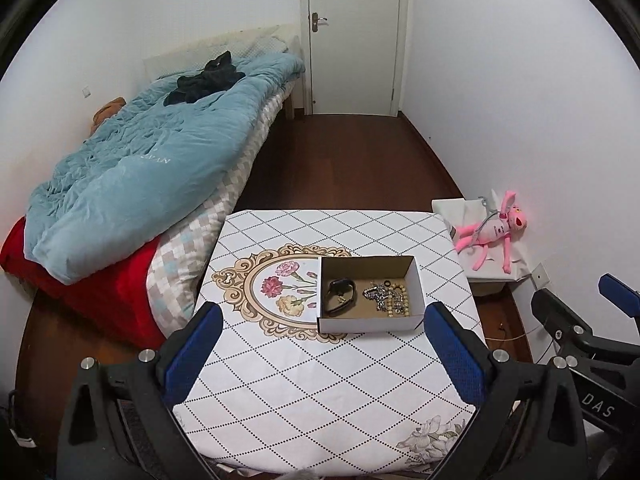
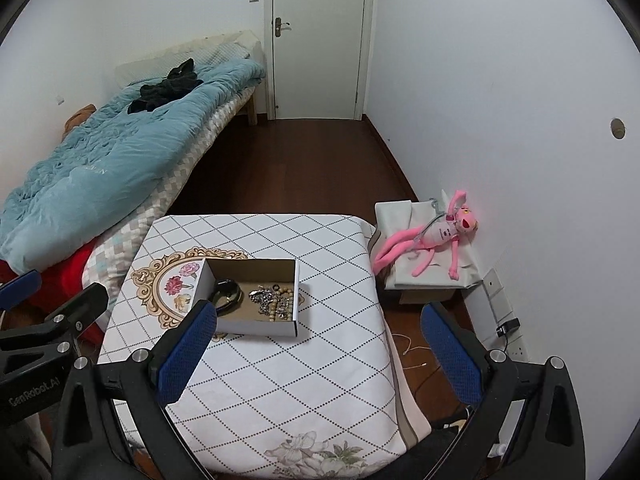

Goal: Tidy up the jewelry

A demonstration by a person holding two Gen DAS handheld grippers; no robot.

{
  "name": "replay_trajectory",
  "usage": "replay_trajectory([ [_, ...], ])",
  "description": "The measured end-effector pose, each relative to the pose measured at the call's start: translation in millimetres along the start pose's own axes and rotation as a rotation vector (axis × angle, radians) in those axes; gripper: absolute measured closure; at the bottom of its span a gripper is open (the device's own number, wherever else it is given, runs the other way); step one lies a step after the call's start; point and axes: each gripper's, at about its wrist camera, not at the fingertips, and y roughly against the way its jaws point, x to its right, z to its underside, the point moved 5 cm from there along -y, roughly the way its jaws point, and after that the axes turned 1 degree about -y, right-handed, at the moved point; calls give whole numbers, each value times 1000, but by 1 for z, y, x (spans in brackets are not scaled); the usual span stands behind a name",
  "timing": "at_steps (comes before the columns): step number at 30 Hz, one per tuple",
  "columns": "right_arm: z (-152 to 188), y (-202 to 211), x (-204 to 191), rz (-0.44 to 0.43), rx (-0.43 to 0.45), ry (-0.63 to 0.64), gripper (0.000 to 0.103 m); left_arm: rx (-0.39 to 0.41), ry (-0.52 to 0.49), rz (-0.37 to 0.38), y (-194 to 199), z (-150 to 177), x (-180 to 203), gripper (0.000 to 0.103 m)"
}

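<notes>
An open white cardboard box [image 1: 370, 322] with a brown inside stands on the table [image 1: 304, 380] with the diamond-pattern cloth. In it lie a black bangle [image 1: 340, 294], a silver chain [image 1: 378, 294], a string of beige beads [image 1: 402, 300] and a small black ring [image 1: 386, 283]. The box shows in the right wrist view [image 2: 256, 326] too, with the bangle [image 2: 228, 294] and chain [image 2: 266, 300]. My left gripper [image 1: 324, 350] is open and empty, above the table in front of the box. My right gripper [image 2: 320, 350] is open and empty, to the box's near right.
A bed with a blue duvet [image 1: 132, 168] stands against the table's left side. A pink plush toy [image 1: 494, 232] lies on a white box by the right wall. A closed door [image 1: 354, 36] is at the far end. Cables [image 2: 412, 356] lie on the floor.
</notes>
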Motion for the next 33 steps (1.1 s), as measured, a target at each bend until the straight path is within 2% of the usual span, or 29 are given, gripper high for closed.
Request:
replay_trajectory([
  [6,-3,1,2,-9,-4,-6,0,-6,6,-1,2,-2,2,0],
  [10,-8,-5,2,0,-16,-5,0,-38,-4,0,-7,-5,5,0],
  [20,-23,-43,3,33,-71,11,0,-106,4,-28,-42,-14,6,0],
  [33,-14,-87,3,46,-166,22,0,-173,-6,-46,-72,-10,5,0],
])
